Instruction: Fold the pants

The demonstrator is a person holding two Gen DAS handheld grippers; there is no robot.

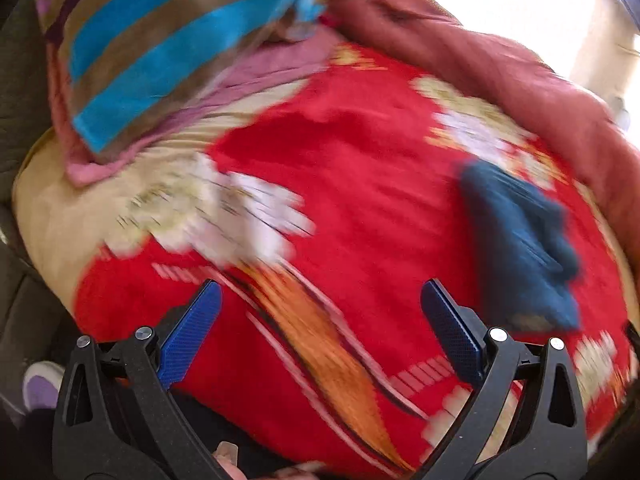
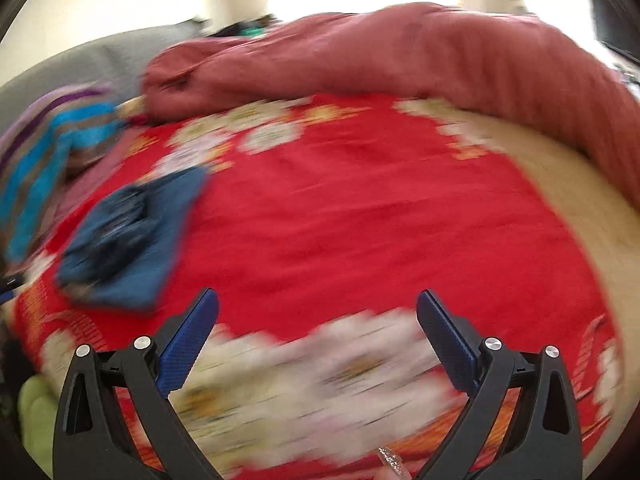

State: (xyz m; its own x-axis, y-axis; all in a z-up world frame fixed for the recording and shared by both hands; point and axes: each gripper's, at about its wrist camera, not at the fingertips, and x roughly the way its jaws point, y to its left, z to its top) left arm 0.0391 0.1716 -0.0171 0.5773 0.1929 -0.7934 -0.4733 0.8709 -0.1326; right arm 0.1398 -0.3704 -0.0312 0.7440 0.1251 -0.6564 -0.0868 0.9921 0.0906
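A red bedspread (image 1: 360, 168) with pale flowers and a cream border covered the bed, a rust-red quilt (image 2: 400, 52) lay bunched along its far edge, and a blue-and-brown striped cloth (image 1: 160, 40) sat at far left.

We're in a home bedroom: a bed under a red flowered bedspread (image 2: 360, 208), a rumpled quilt (image 2: 400, 52) along its far edge, striped cloth (image 1: 160, 40) heaped beside it.

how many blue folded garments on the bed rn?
1. The folded blue pants lie on the red floral bedspread, right of the left tongs, left of the right tongs. Frames are blurred; more may be hidden.
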